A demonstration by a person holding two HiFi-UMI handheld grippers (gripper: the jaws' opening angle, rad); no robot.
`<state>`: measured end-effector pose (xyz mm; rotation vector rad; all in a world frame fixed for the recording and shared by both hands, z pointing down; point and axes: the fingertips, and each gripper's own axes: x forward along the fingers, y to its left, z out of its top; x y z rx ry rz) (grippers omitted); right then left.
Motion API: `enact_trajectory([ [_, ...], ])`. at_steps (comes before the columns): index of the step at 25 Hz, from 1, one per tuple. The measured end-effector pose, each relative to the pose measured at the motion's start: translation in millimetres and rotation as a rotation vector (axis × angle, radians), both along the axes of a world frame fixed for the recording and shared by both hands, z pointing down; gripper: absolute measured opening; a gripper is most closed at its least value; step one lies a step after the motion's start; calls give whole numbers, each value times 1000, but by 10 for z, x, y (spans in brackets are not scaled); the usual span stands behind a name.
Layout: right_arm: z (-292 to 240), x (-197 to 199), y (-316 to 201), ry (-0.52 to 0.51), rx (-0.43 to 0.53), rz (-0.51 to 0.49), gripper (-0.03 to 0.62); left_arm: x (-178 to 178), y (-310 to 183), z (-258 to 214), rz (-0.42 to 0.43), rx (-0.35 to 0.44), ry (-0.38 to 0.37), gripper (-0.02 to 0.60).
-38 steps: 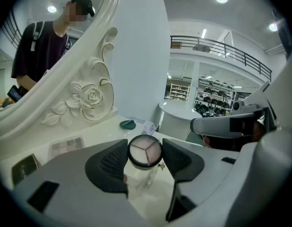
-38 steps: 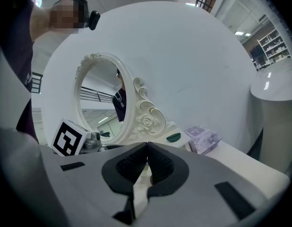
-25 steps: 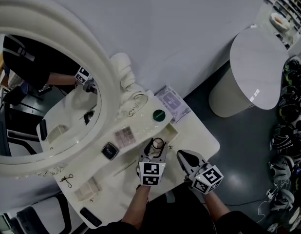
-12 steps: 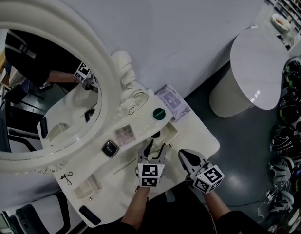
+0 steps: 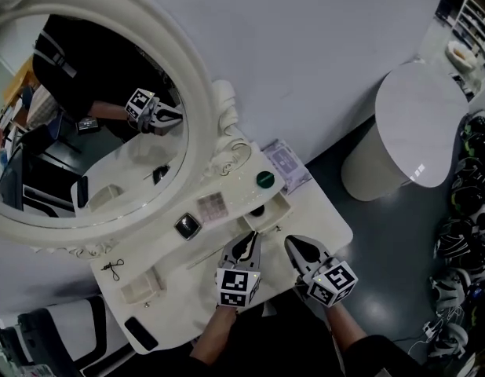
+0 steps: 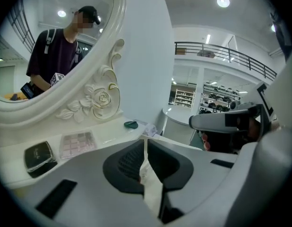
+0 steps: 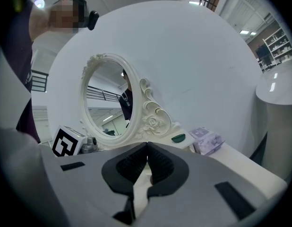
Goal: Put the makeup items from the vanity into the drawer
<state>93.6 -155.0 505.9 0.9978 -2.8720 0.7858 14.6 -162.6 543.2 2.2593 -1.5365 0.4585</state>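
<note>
Left claw (image 5: 246, 240): positioned over the front part of the white vanity worktop (image 5: 321, 220), tips directed toward the small open white drawer (image 5: 280, 208) and close in front of it. In its own view the left claw (image 6: 145, 139) has its jaws closing, drawn in to a narrow slit. Nothing lies between them.

Right claw (image 5: 293, 246): just beside the left one, on its right, also over the front part of the worktop. In its own view the right claw (image 7: 147, 144) is clenched, tips meeting, with nothing gripped.

Drawer: pulled out from the raised shelf of the vanity. A small dark item (image 5: 258, 210) lies inside; its kind cannot be made out.

Items on the shelf, all clear of both claws:
- a round dark-green compact (image 5: 265, 180), nearest the mirror's base on the right, behind the drawer;
- a flat pink eyeshadow palette (image 5: 213, 206), left of the drawer;
- a square black compact (image 5: 187, 226), just left of the palette.

A lavender box (image 5: 286, 163) stands at the far right corner of the worktop, close to the green compact. A clear shallow tray (image 5: 140, 289) sits toward the left end.

The large oval mirror (image 5: 101, 148) in its ornate white frame rises behind the shelf.
</note>
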Motion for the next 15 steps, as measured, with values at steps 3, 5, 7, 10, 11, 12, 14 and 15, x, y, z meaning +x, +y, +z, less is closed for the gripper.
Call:
enact_trajectory([
  [3,-91,-88,34,-1,24,-33,25,-94,142,-119,-34,22,4,20],
  [5,-116,-163,56,2,36,-60,25,-170,220,-149,-62,29,12,15],
  [7,-131,-239,87,8,44,-89,25,-247,291,-156,-92,30,21,15],
  [10,-161,-347,133,12,55,-131,25,-355,380,-194,-135,40,27,14],
  [11,-171,-380,147,12,58,-143,23,-385,403,-209,-146,44,28,14],
  [12,-178,-413,162,12,61,-154,23,-415,425,-217,-157,47,27,14],
  [14,-180,-478,185,10,65,-180,25,-479,463,-221,-181,49,24,14],
  [15,-176,-510,194,9,66,-195,25,-514,480,-223,-196,51,24,14],
])
